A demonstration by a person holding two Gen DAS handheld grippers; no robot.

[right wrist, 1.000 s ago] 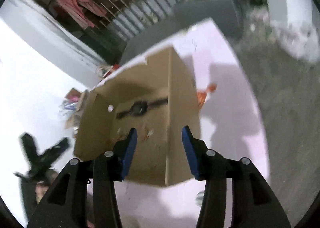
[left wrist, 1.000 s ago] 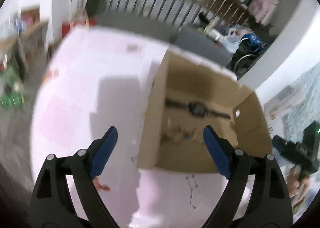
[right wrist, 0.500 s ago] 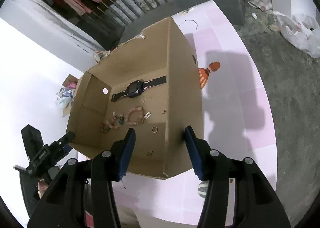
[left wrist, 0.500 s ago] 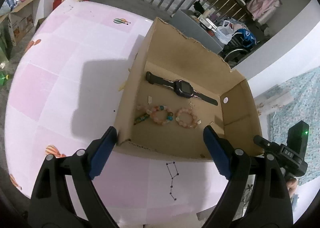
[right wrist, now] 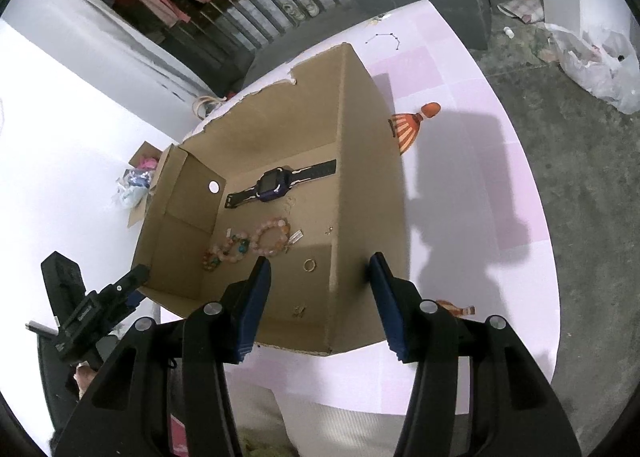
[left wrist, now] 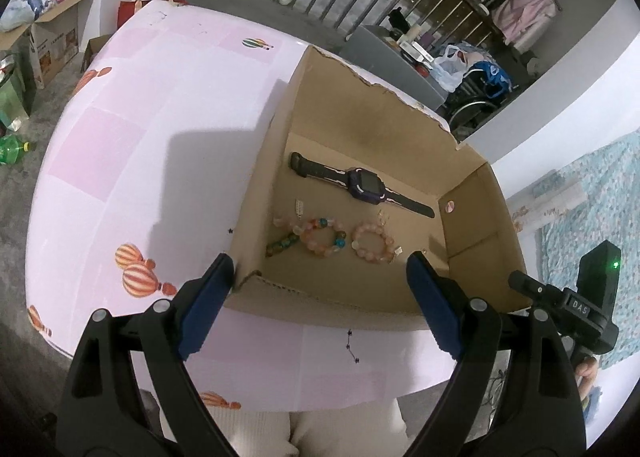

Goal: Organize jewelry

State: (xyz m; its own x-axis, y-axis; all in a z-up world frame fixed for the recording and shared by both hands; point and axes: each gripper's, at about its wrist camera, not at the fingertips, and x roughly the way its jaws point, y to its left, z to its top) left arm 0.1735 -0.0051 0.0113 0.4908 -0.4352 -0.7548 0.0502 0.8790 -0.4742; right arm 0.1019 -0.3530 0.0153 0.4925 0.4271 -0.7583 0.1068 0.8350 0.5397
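Left wrist view: the left gripper [left wrist: 318, 293] hangs wide open above the near wall of the cardboard box [left wrist: 372, 125], holding nothing. Its left finger sits just outside the box's near-left corner, its right finger over the box floor. Ahead of and between the fingers lie 2 bead bracelets: the pale pink bracelet [left wrist: 373, 243] close to the right finger, the multicolour bracelet [left wrist: 322, 236] nearer the middle. Beyond them, farther ahead, the watch [left wrist: 362, 185] lies flat with its strap stretched out. The right gripper's body shows low at the right edge.

Right wrist view: the right gripper [right wrist: 320, 303] is also spread open and empty, straddling the box's right-hand wall, left finger inside, right finger outside over the pink tablecloth [right wrist: 460, 185]. Just ahead of the left finger lies a small gold ring [right wrist: 309, 265]; ahead and to the left are the bracelets, the watch beyond. A tiny piece [right wrist: 298, 310], too small to identify, lies between the fingers near the front wall.

Judged from this, sorting has not begun. To pick well, go for 1 item at a time: drop a gripper straight down inside the walls, close across a bracelet's bead rim, not over the whole loop, and keep clear of its neighbour so nothing drags along.
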